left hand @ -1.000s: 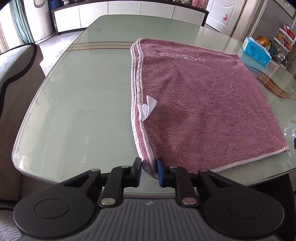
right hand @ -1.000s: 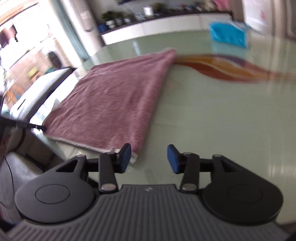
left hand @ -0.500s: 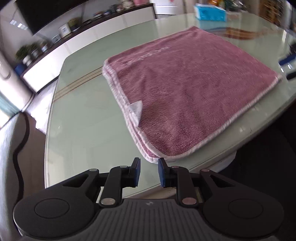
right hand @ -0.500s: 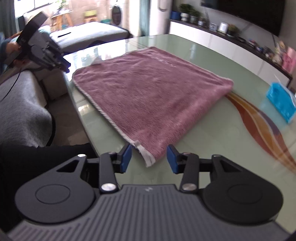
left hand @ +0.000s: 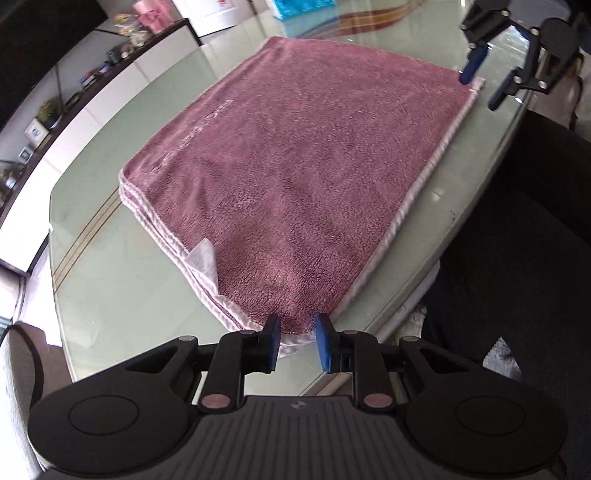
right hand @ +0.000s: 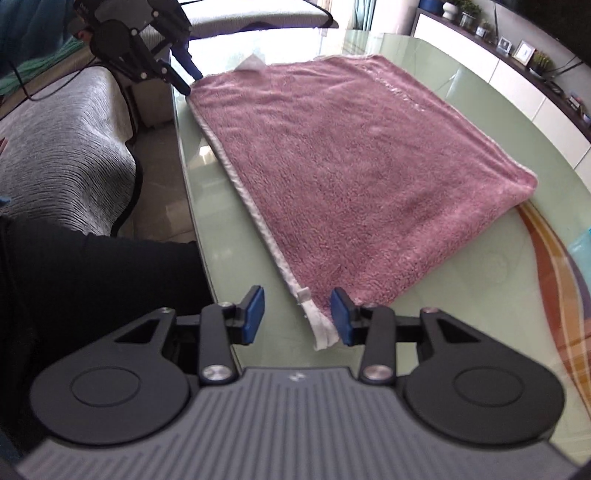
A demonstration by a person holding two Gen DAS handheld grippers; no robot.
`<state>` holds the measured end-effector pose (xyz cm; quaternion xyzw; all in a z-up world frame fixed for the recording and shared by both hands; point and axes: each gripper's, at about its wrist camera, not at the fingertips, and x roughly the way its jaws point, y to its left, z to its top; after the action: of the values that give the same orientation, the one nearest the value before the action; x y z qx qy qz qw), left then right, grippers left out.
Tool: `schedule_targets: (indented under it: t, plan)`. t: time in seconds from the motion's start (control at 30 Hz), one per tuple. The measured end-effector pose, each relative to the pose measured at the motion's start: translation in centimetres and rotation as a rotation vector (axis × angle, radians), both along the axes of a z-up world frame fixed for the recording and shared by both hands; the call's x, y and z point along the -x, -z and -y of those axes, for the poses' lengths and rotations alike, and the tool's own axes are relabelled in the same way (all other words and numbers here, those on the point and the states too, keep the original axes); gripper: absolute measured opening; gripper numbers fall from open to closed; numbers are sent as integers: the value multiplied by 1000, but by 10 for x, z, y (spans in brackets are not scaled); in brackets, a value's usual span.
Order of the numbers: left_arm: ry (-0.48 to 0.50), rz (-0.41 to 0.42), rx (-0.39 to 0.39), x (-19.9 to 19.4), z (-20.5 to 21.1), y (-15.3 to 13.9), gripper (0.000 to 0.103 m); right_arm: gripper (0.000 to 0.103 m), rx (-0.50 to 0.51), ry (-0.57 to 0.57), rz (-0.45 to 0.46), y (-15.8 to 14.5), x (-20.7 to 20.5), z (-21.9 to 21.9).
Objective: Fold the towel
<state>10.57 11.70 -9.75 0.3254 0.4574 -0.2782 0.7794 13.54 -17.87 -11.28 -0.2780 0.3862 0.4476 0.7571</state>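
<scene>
A folded pink towel (left hand: 303, 166) with white trim lies flat on the glass table (left hand: 122, 295); it also shows in the right wrist view (right hand: 362, 158). A white care label (left hand: 202, 260) sticks up on its left edge. My left gripper (left hand: 297, 341) is open, its blue pads either side of the towel's near left corner. My right gripper (right hand: 297, 317) is open around the near right corner; the trimmed corner lies between its pads. Each gripper shows in the other's view: the right one (left hand: 480, 85), the left one (right hand: 183, 79).
The table edge runs close along the towel's near side (left hand: 436, 258). A grey sofa (right hand: 62, 147) stands left of the table. A blue tissue pack (left hand: 303, 6) lies at the far end. A white cabinet (left hand: 110, 92) with small items runs along the wall.
Both grippers have swung round and closed in on the towel's two near corners. The left jaws have opened wider. The towel has not moved.
</scene>
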Motion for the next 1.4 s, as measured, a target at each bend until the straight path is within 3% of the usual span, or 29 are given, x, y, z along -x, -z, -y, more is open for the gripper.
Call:
schedule_targets:
  t: [0.43, 0.63, 0.77, 1.07, 1.1, 1.23, 1.27, 1.4]
  plan:
    - [94, -39, -28, -1, 2, 1, 28, 42, 22, -30, -12, -2, -9, 1]
    - [148, -59, -60, -3, 7, -1, 37, 42, 46, -48, -19, -3, -14, -2]
    - [171, -71, -71, -9, 7, -2, 50, 42, 52, -47, -25, -3, -18, -3]
    - [183, -195, 8, -34, -4, -1, 55, 43, 74, -70, -63, -4, -26, -5]
    - [185, -212, 16, -37, -5, 0, 59, 43, 76, -71, -66, -4, -26, -5]
    - [309, -161, -67, -20, 7, 9, 67, 43, 82, -73, -74, -5, -27, -6]
    - [306, -167, -65, -21, 7, 9, 67, 43, 84, -72, -79, -5, -28, -6]
    - [218, -245, 14, -43, -2, -2, 48, 43, 83, -68, -104, -6, -32, -7]
